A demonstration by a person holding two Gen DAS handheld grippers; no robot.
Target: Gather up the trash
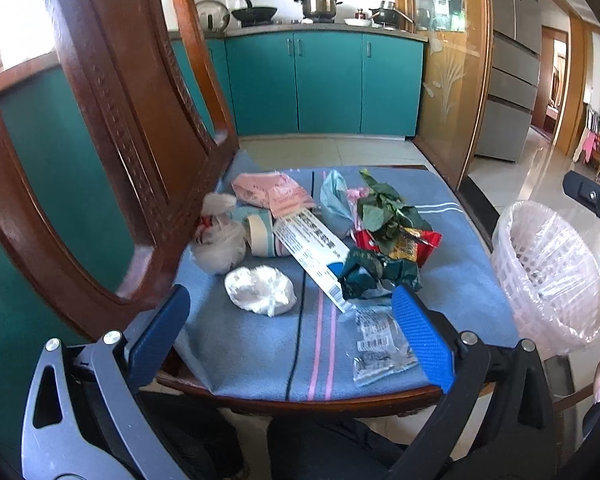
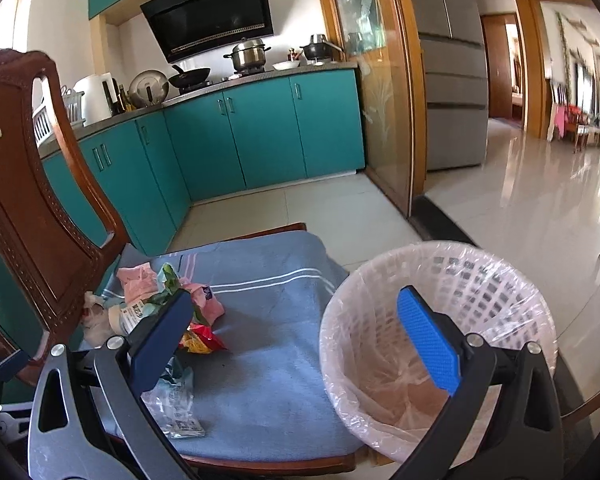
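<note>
Left gripper (image 1: 290, 336), jaws spread wide and empty, hovers over the front edge of the chair cushion (image 1: 252, 344). Right gripper (image 2: 300, 344), likewise spread and empty, is above the lined wastebasket (image 2: 512, 280) beside the cushion's right edge. The trash lies toward the cushion's rear left: a white wad (image 1: 260, 290), a clear wrapper (image 1: 380, 340), a long carton (image 1: 312, 252), a green foil wrapper (image 1: 374, 272). Judged stage: first pick not yet made. The next move calls for descending onto the nearest piece.

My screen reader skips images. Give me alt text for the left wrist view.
Trash pile lies on a chair's blue cushion, ahead of the open, empty left gripper. A lined wastebasket sits at right, teal kitchen cabinets behind.
</note>
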